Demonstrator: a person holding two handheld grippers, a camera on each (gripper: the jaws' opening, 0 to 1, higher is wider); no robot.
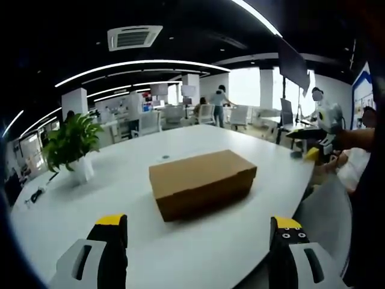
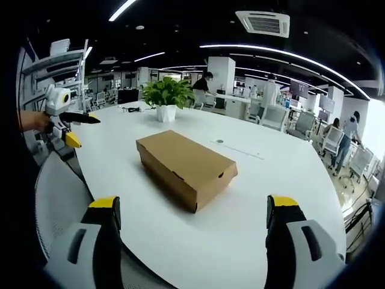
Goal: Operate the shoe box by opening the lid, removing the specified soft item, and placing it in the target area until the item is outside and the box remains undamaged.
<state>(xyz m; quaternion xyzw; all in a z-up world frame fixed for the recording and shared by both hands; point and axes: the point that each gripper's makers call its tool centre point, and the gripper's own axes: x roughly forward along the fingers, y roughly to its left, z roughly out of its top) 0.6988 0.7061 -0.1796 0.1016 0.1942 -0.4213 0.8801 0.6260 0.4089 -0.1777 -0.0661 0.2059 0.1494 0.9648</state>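
Note:
A brown cardboard shoe box (image 1: 202,182) lies on the white table (image 1: 132,180) with its lid down; in the right gripper view the shoe box (image 2: 184,167) sits at the middle of the table (image 2: 271,180). My left gripper (image 1: 198,232) hangs open short of the box, its yellow-tipped jaws wide apart and nothing between them. My right gripper (image 2: 192,211) is open too, on the box's other side and clear of it. The left gripper (image 2: 63,120) also shows at the far left of the right gripper view, and the right gripper (image 1: 322,153) at the right of the left gripper view.
A potted green plant (image 1: 72,147) stands on the table beyond the box, plant (image 2: 166,96). A grey chair seat (image 2: 57,192) sits by the table's edge. Office chairs (image 2: 328,138), desks and several people fill the room behind.

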